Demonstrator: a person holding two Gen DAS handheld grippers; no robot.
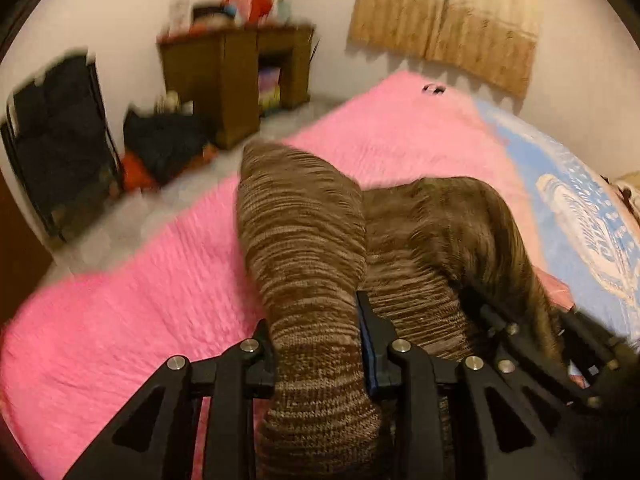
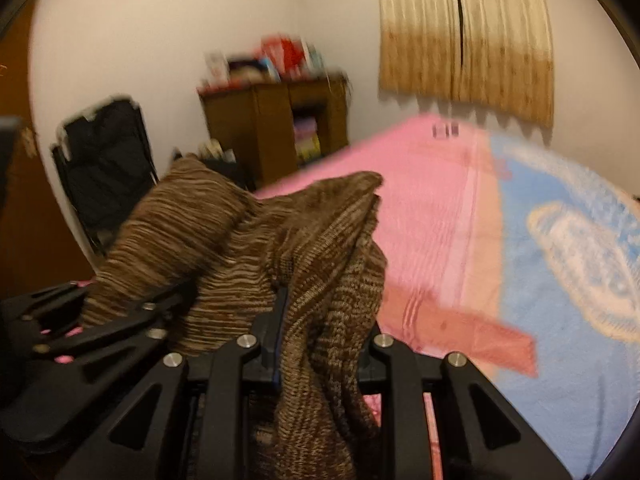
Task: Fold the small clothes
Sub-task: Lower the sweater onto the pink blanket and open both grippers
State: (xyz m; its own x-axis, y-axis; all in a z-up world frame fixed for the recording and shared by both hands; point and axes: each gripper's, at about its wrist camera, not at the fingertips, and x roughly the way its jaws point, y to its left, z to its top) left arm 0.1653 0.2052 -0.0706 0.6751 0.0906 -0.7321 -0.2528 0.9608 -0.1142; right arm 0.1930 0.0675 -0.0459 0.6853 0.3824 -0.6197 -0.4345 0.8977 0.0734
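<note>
A brown striped knitted garment (image 1: pixel 300 220) hangs bunched over the pink bed cover (image 1: pixel 160 300). My left gripper (image 1: pixel 316 320) is shut on one thick fold of it, which fills the gap between the black fingers. In the left wrist view the right gripper (image 1: pixel 520 332) shows at the lower right, under the cloth. In the right wrist view my right gripper (image 2: pixel 324 320) is shut on another bunch of the garment (image 2: pixel 240 240), and the left gripper (image 2: pixel 100 320) sits close at the left. The fingertips of both are buried in knit.
A blue patterned blanket (image 2: pixel 560 280) covers the bed's right part. A small dark object (image 1: pixel 434 89) lies at the bed's far end. Beyond the bed stand a wooden cabinet (image 1: pixel 236 80), a black chair (image 1: pixel 56 140) and a dark pile on the floor (image 1: pixel 164 144). A tan curtain (image 2: pixel 468 40) hangs behind.
</note>
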